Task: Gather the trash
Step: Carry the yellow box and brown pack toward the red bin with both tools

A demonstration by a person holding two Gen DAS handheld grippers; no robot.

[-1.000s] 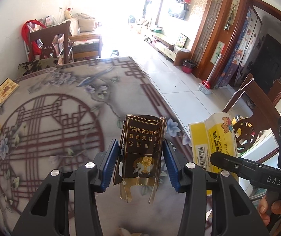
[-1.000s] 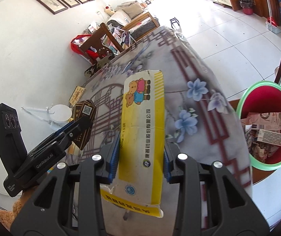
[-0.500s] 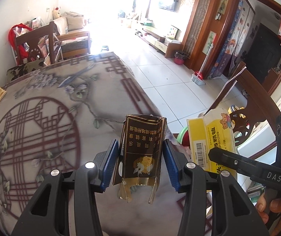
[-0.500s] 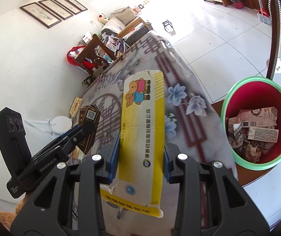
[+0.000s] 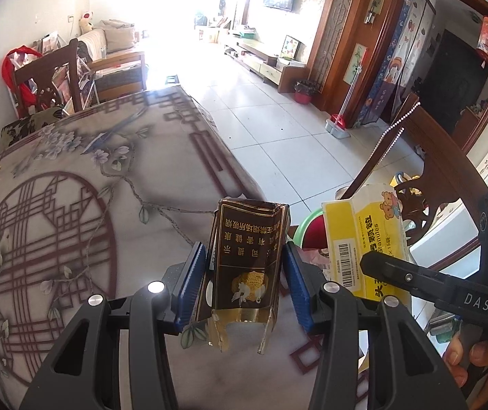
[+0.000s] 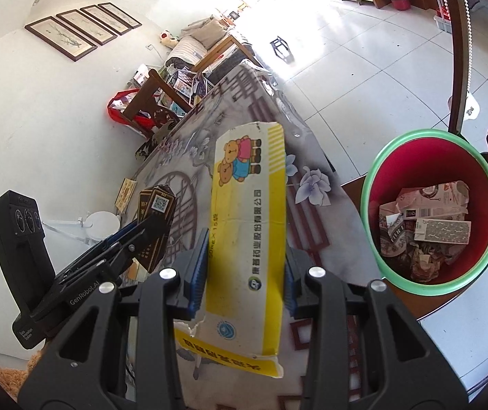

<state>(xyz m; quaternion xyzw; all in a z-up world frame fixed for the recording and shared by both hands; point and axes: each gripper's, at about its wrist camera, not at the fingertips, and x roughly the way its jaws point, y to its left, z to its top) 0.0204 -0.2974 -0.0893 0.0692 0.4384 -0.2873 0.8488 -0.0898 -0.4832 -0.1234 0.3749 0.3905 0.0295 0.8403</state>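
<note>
Left tool clamped on torn brown carton; right tool clamped on yellow box, above worktop edge. Bin at three o'clock. Probably light, crushable card; best gripped gently across flat sides.

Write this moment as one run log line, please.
left tongs: shut on brown carton | right tongs: shut on yellow box | red bin: holds trash, right of table edge
</note>
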